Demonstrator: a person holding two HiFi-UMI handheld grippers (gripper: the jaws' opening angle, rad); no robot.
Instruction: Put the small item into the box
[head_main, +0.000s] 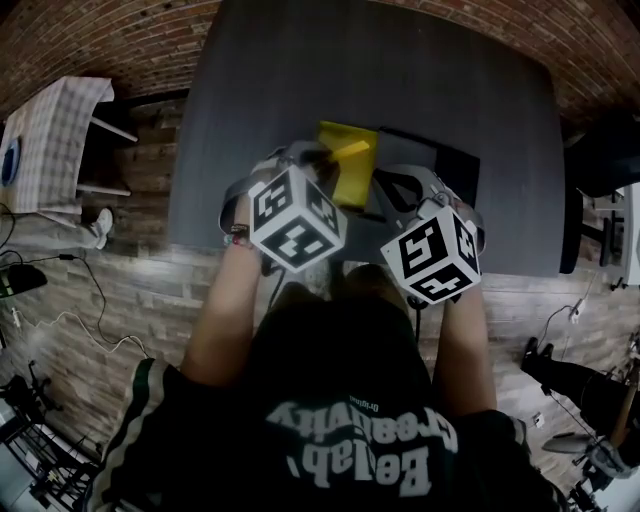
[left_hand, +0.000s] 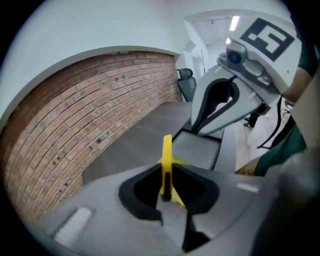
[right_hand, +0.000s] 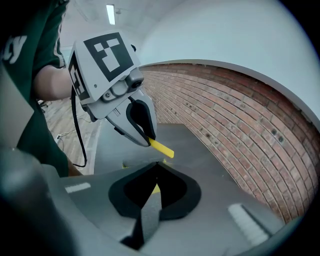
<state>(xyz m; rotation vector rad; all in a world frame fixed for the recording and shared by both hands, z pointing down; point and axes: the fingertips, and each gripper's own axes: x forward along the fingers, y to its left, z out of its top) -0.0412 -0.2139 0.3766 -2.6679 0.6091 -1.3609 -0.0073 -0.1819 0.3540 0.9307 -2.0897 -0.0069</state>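
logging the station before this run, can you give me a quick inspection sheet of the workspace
surface: dark grey tabletop, carrying only the job's things
job's things: thin yellow sheet-like item near the table's front edge; dark flat box just to its right
clutter: nothing seen
grippers: left gripper shut on the yellow item's edge; right gripper with jaws together, nothing clearly held
cables: black cable hangs from the left gripper; white cable lies on the floor
surroundings: red brick wall behind the table, checked-cloth side table to the left, plank floor
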